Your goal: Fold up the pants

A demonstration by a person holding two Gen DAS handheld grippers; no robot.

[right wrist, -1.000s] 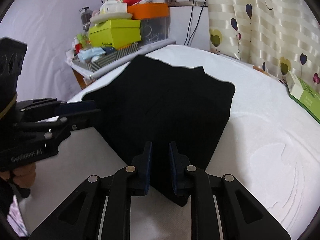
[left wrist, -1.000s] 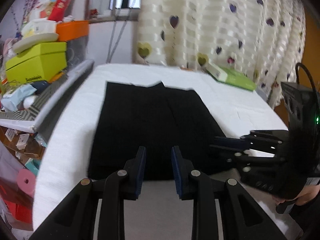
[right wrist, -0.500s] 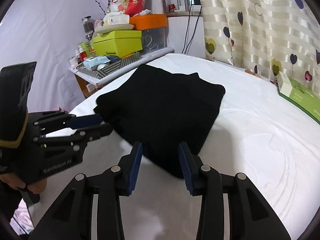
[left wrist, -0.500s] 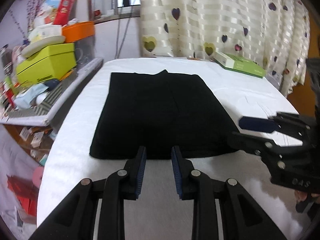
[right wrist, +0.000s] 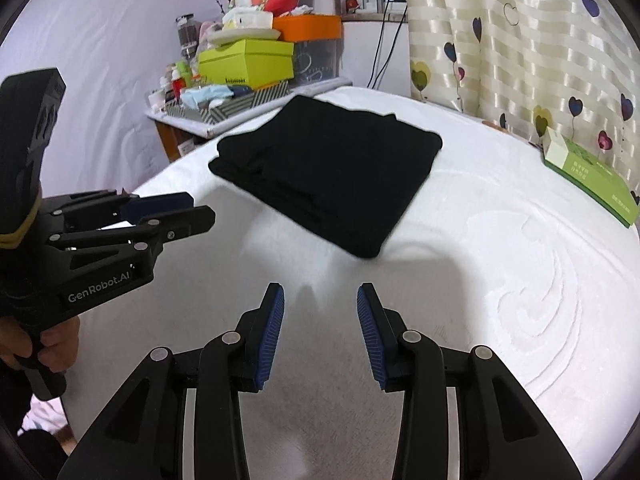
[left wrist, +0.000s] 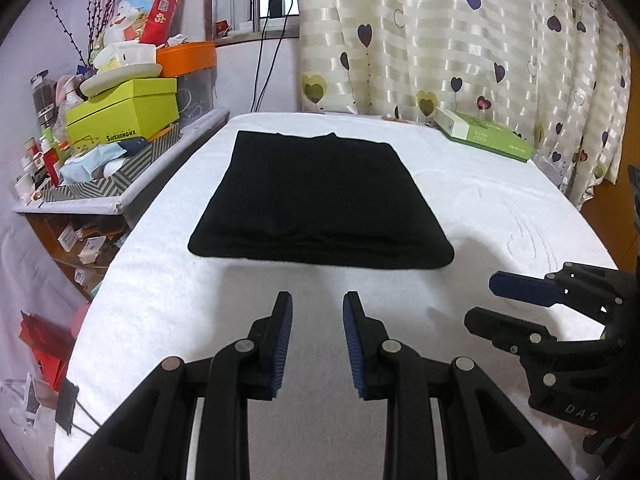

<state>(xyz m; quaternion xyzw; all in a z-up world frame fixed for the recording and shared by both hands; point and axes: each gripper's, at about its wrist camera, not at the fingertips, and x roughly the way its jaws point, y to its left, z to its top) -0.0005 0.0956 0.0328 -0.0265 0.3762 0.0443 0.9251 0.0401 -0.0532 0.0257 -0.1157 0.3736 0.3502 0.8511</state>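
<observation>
Folded black pants (left wrist: 320,200) lie flat on the white bed (left wrist: 500,208), at 12 o'clock from both spread, empty grippers: left (left wrist: 317,312), right (right wrist: 320,304).

Even, bright indoor light, perhaps from overhead; soft shadows, slight motion blur, strong fisheye bending at edges.

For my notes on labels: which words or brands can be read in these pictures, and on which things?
"GenRobot.AI": left claw, on its body.
"DAS": right claw, on its body; the rest is cut off.
"SUISHONGNX", uncertain: lime box.
Green box and red packet: print too small to read.
</observation>
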